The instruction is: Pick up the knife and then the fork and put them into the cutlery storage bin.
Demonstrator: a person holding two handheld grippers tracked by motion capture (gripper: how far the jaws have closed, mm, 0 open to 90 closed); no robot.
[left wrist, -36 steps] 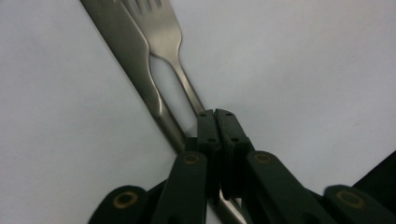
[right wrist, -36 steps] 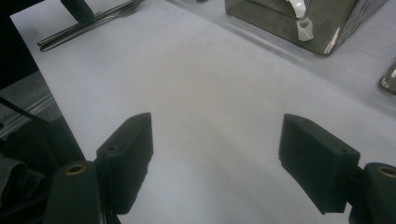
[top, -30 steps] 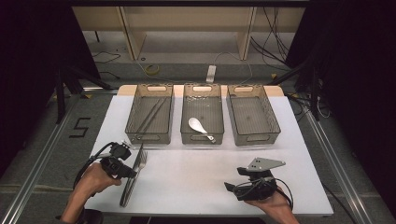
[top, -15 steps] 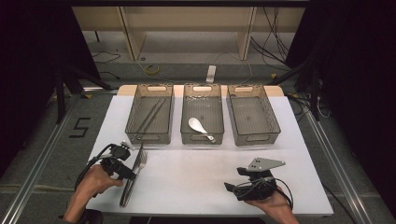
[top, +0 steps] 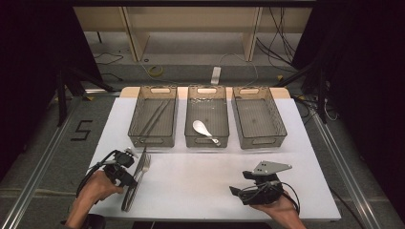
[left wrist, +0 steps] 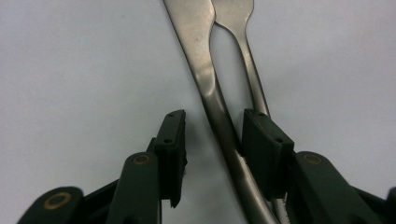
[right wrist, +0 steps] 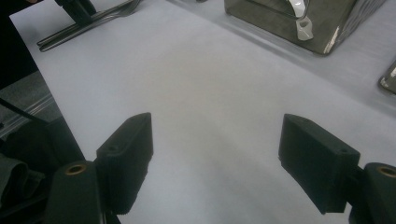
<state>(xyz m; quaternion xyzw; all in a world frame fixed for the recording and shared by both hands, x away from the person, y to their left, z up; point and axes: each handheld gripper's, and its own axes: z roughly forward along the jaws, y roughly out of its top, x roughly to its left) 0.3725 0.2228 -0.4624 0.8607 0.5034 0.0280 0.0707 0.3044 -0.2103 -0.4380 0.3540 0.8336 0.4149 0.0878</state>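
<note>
Cutlery handles (left wrist: 219,116) between closing left hand-held gripper (left wrist: 212,140) jaws

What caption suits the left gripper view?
Left gripper fingers straddling one of two metal utensil handles on a white table.

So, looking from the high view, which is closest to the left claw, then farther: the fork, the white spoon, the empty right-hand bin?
1. Fork: right at the left claw, near the table's left front.
2. White spoon: inside the middle bin.
3. Empty bin: far right of the row.
</note>
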